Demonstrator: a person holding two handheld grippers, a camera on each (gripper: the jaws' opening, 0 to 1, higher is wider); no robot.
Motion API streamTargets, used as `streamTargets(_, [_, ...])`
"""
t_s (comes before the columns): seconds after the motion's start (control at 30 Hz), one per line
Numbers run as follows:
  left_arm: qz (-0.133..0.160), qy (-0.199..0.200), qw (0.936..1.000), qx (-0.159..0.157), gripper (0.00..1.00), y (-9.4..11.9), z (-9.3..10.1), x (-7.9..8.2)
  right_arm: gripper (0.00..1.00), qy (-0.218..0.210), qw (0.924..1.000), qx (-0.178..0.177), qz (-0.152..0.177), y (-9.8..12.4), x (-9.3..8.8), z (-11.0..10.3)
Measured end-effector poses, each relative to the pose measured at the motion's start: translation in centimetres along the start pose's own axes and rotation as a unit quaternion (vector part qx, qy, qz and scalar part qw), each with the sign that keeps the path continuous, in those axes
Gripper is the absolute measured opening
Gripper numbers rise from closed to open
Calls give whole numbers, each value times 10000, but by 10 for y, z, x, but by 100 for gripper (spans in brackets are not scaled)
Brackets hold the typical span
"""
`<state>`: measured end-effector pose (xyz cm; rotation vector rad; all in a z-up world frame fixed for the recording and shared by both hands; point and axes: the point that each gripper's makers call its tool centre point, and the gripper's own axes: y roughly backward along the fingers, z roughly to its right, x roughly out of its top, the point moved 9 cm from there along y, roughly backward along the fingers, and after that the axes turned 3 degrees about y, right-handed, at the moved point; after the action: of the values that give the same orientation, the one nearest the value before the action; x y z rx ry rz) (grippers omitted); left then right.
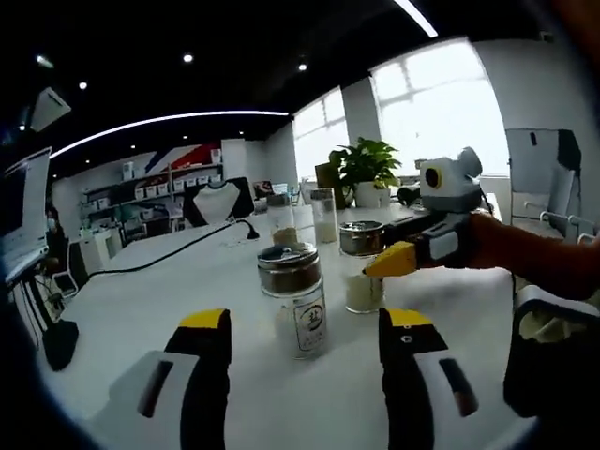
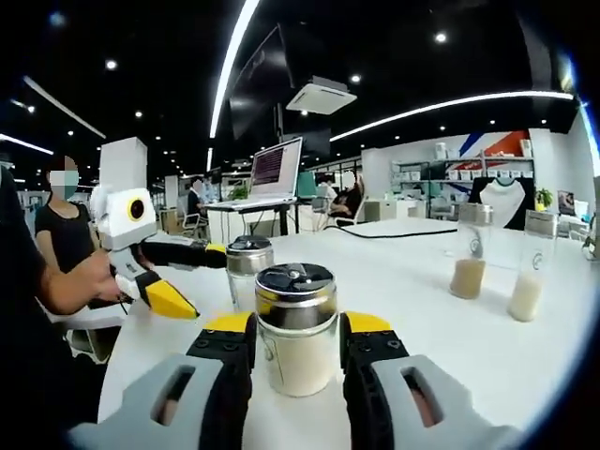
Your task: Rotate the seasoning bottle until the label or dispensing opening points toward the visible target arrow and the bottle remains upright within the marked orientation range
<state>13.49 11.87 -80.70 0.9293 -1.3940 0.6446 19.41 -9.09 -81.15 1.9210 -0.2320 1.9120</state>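
On white table (image 2: 441, 319), right gripper (image 2: 298, 339) pinching seasoning bottle (image 2: 296, 328), left gripper (image 1: 305, 328) spread, second bottle (image 1: 293, 298) just beyond.

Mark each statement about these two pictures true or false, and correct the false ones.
1. The right gripper has its jaws closed on a bottle. True.
2. The left gripper is holding a second bottle. False: its jaws are wide open, and that bottle stands untouched just ahead of them.
3. Both of these bottles stand upright on the white table with their metal lids on. True.
4. The two tall bottles farther back are empty. False: each has pale powder in its lower part.
5. An open laptop stands in the background. True.
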Motion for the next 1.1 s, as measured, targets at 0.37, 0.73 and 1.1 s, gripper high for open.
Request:
streamTargets(0.37, [-152, 303, 9990, -287, 52, -19, -12, -8, 31, 111, 9995, -201, -235, 1, -10, -2])
streamTargets(0.73, [107, 495, 9970, -590, 33, -23, -8, -6, 30, 84, 9993, -245, -262, 0, -10, -2])
streamTargets(1.1, [64, 506, 9966, -641, 32, -24, -13, -5, 30, 90, 9994, -197, -282, -1, -9, 1])
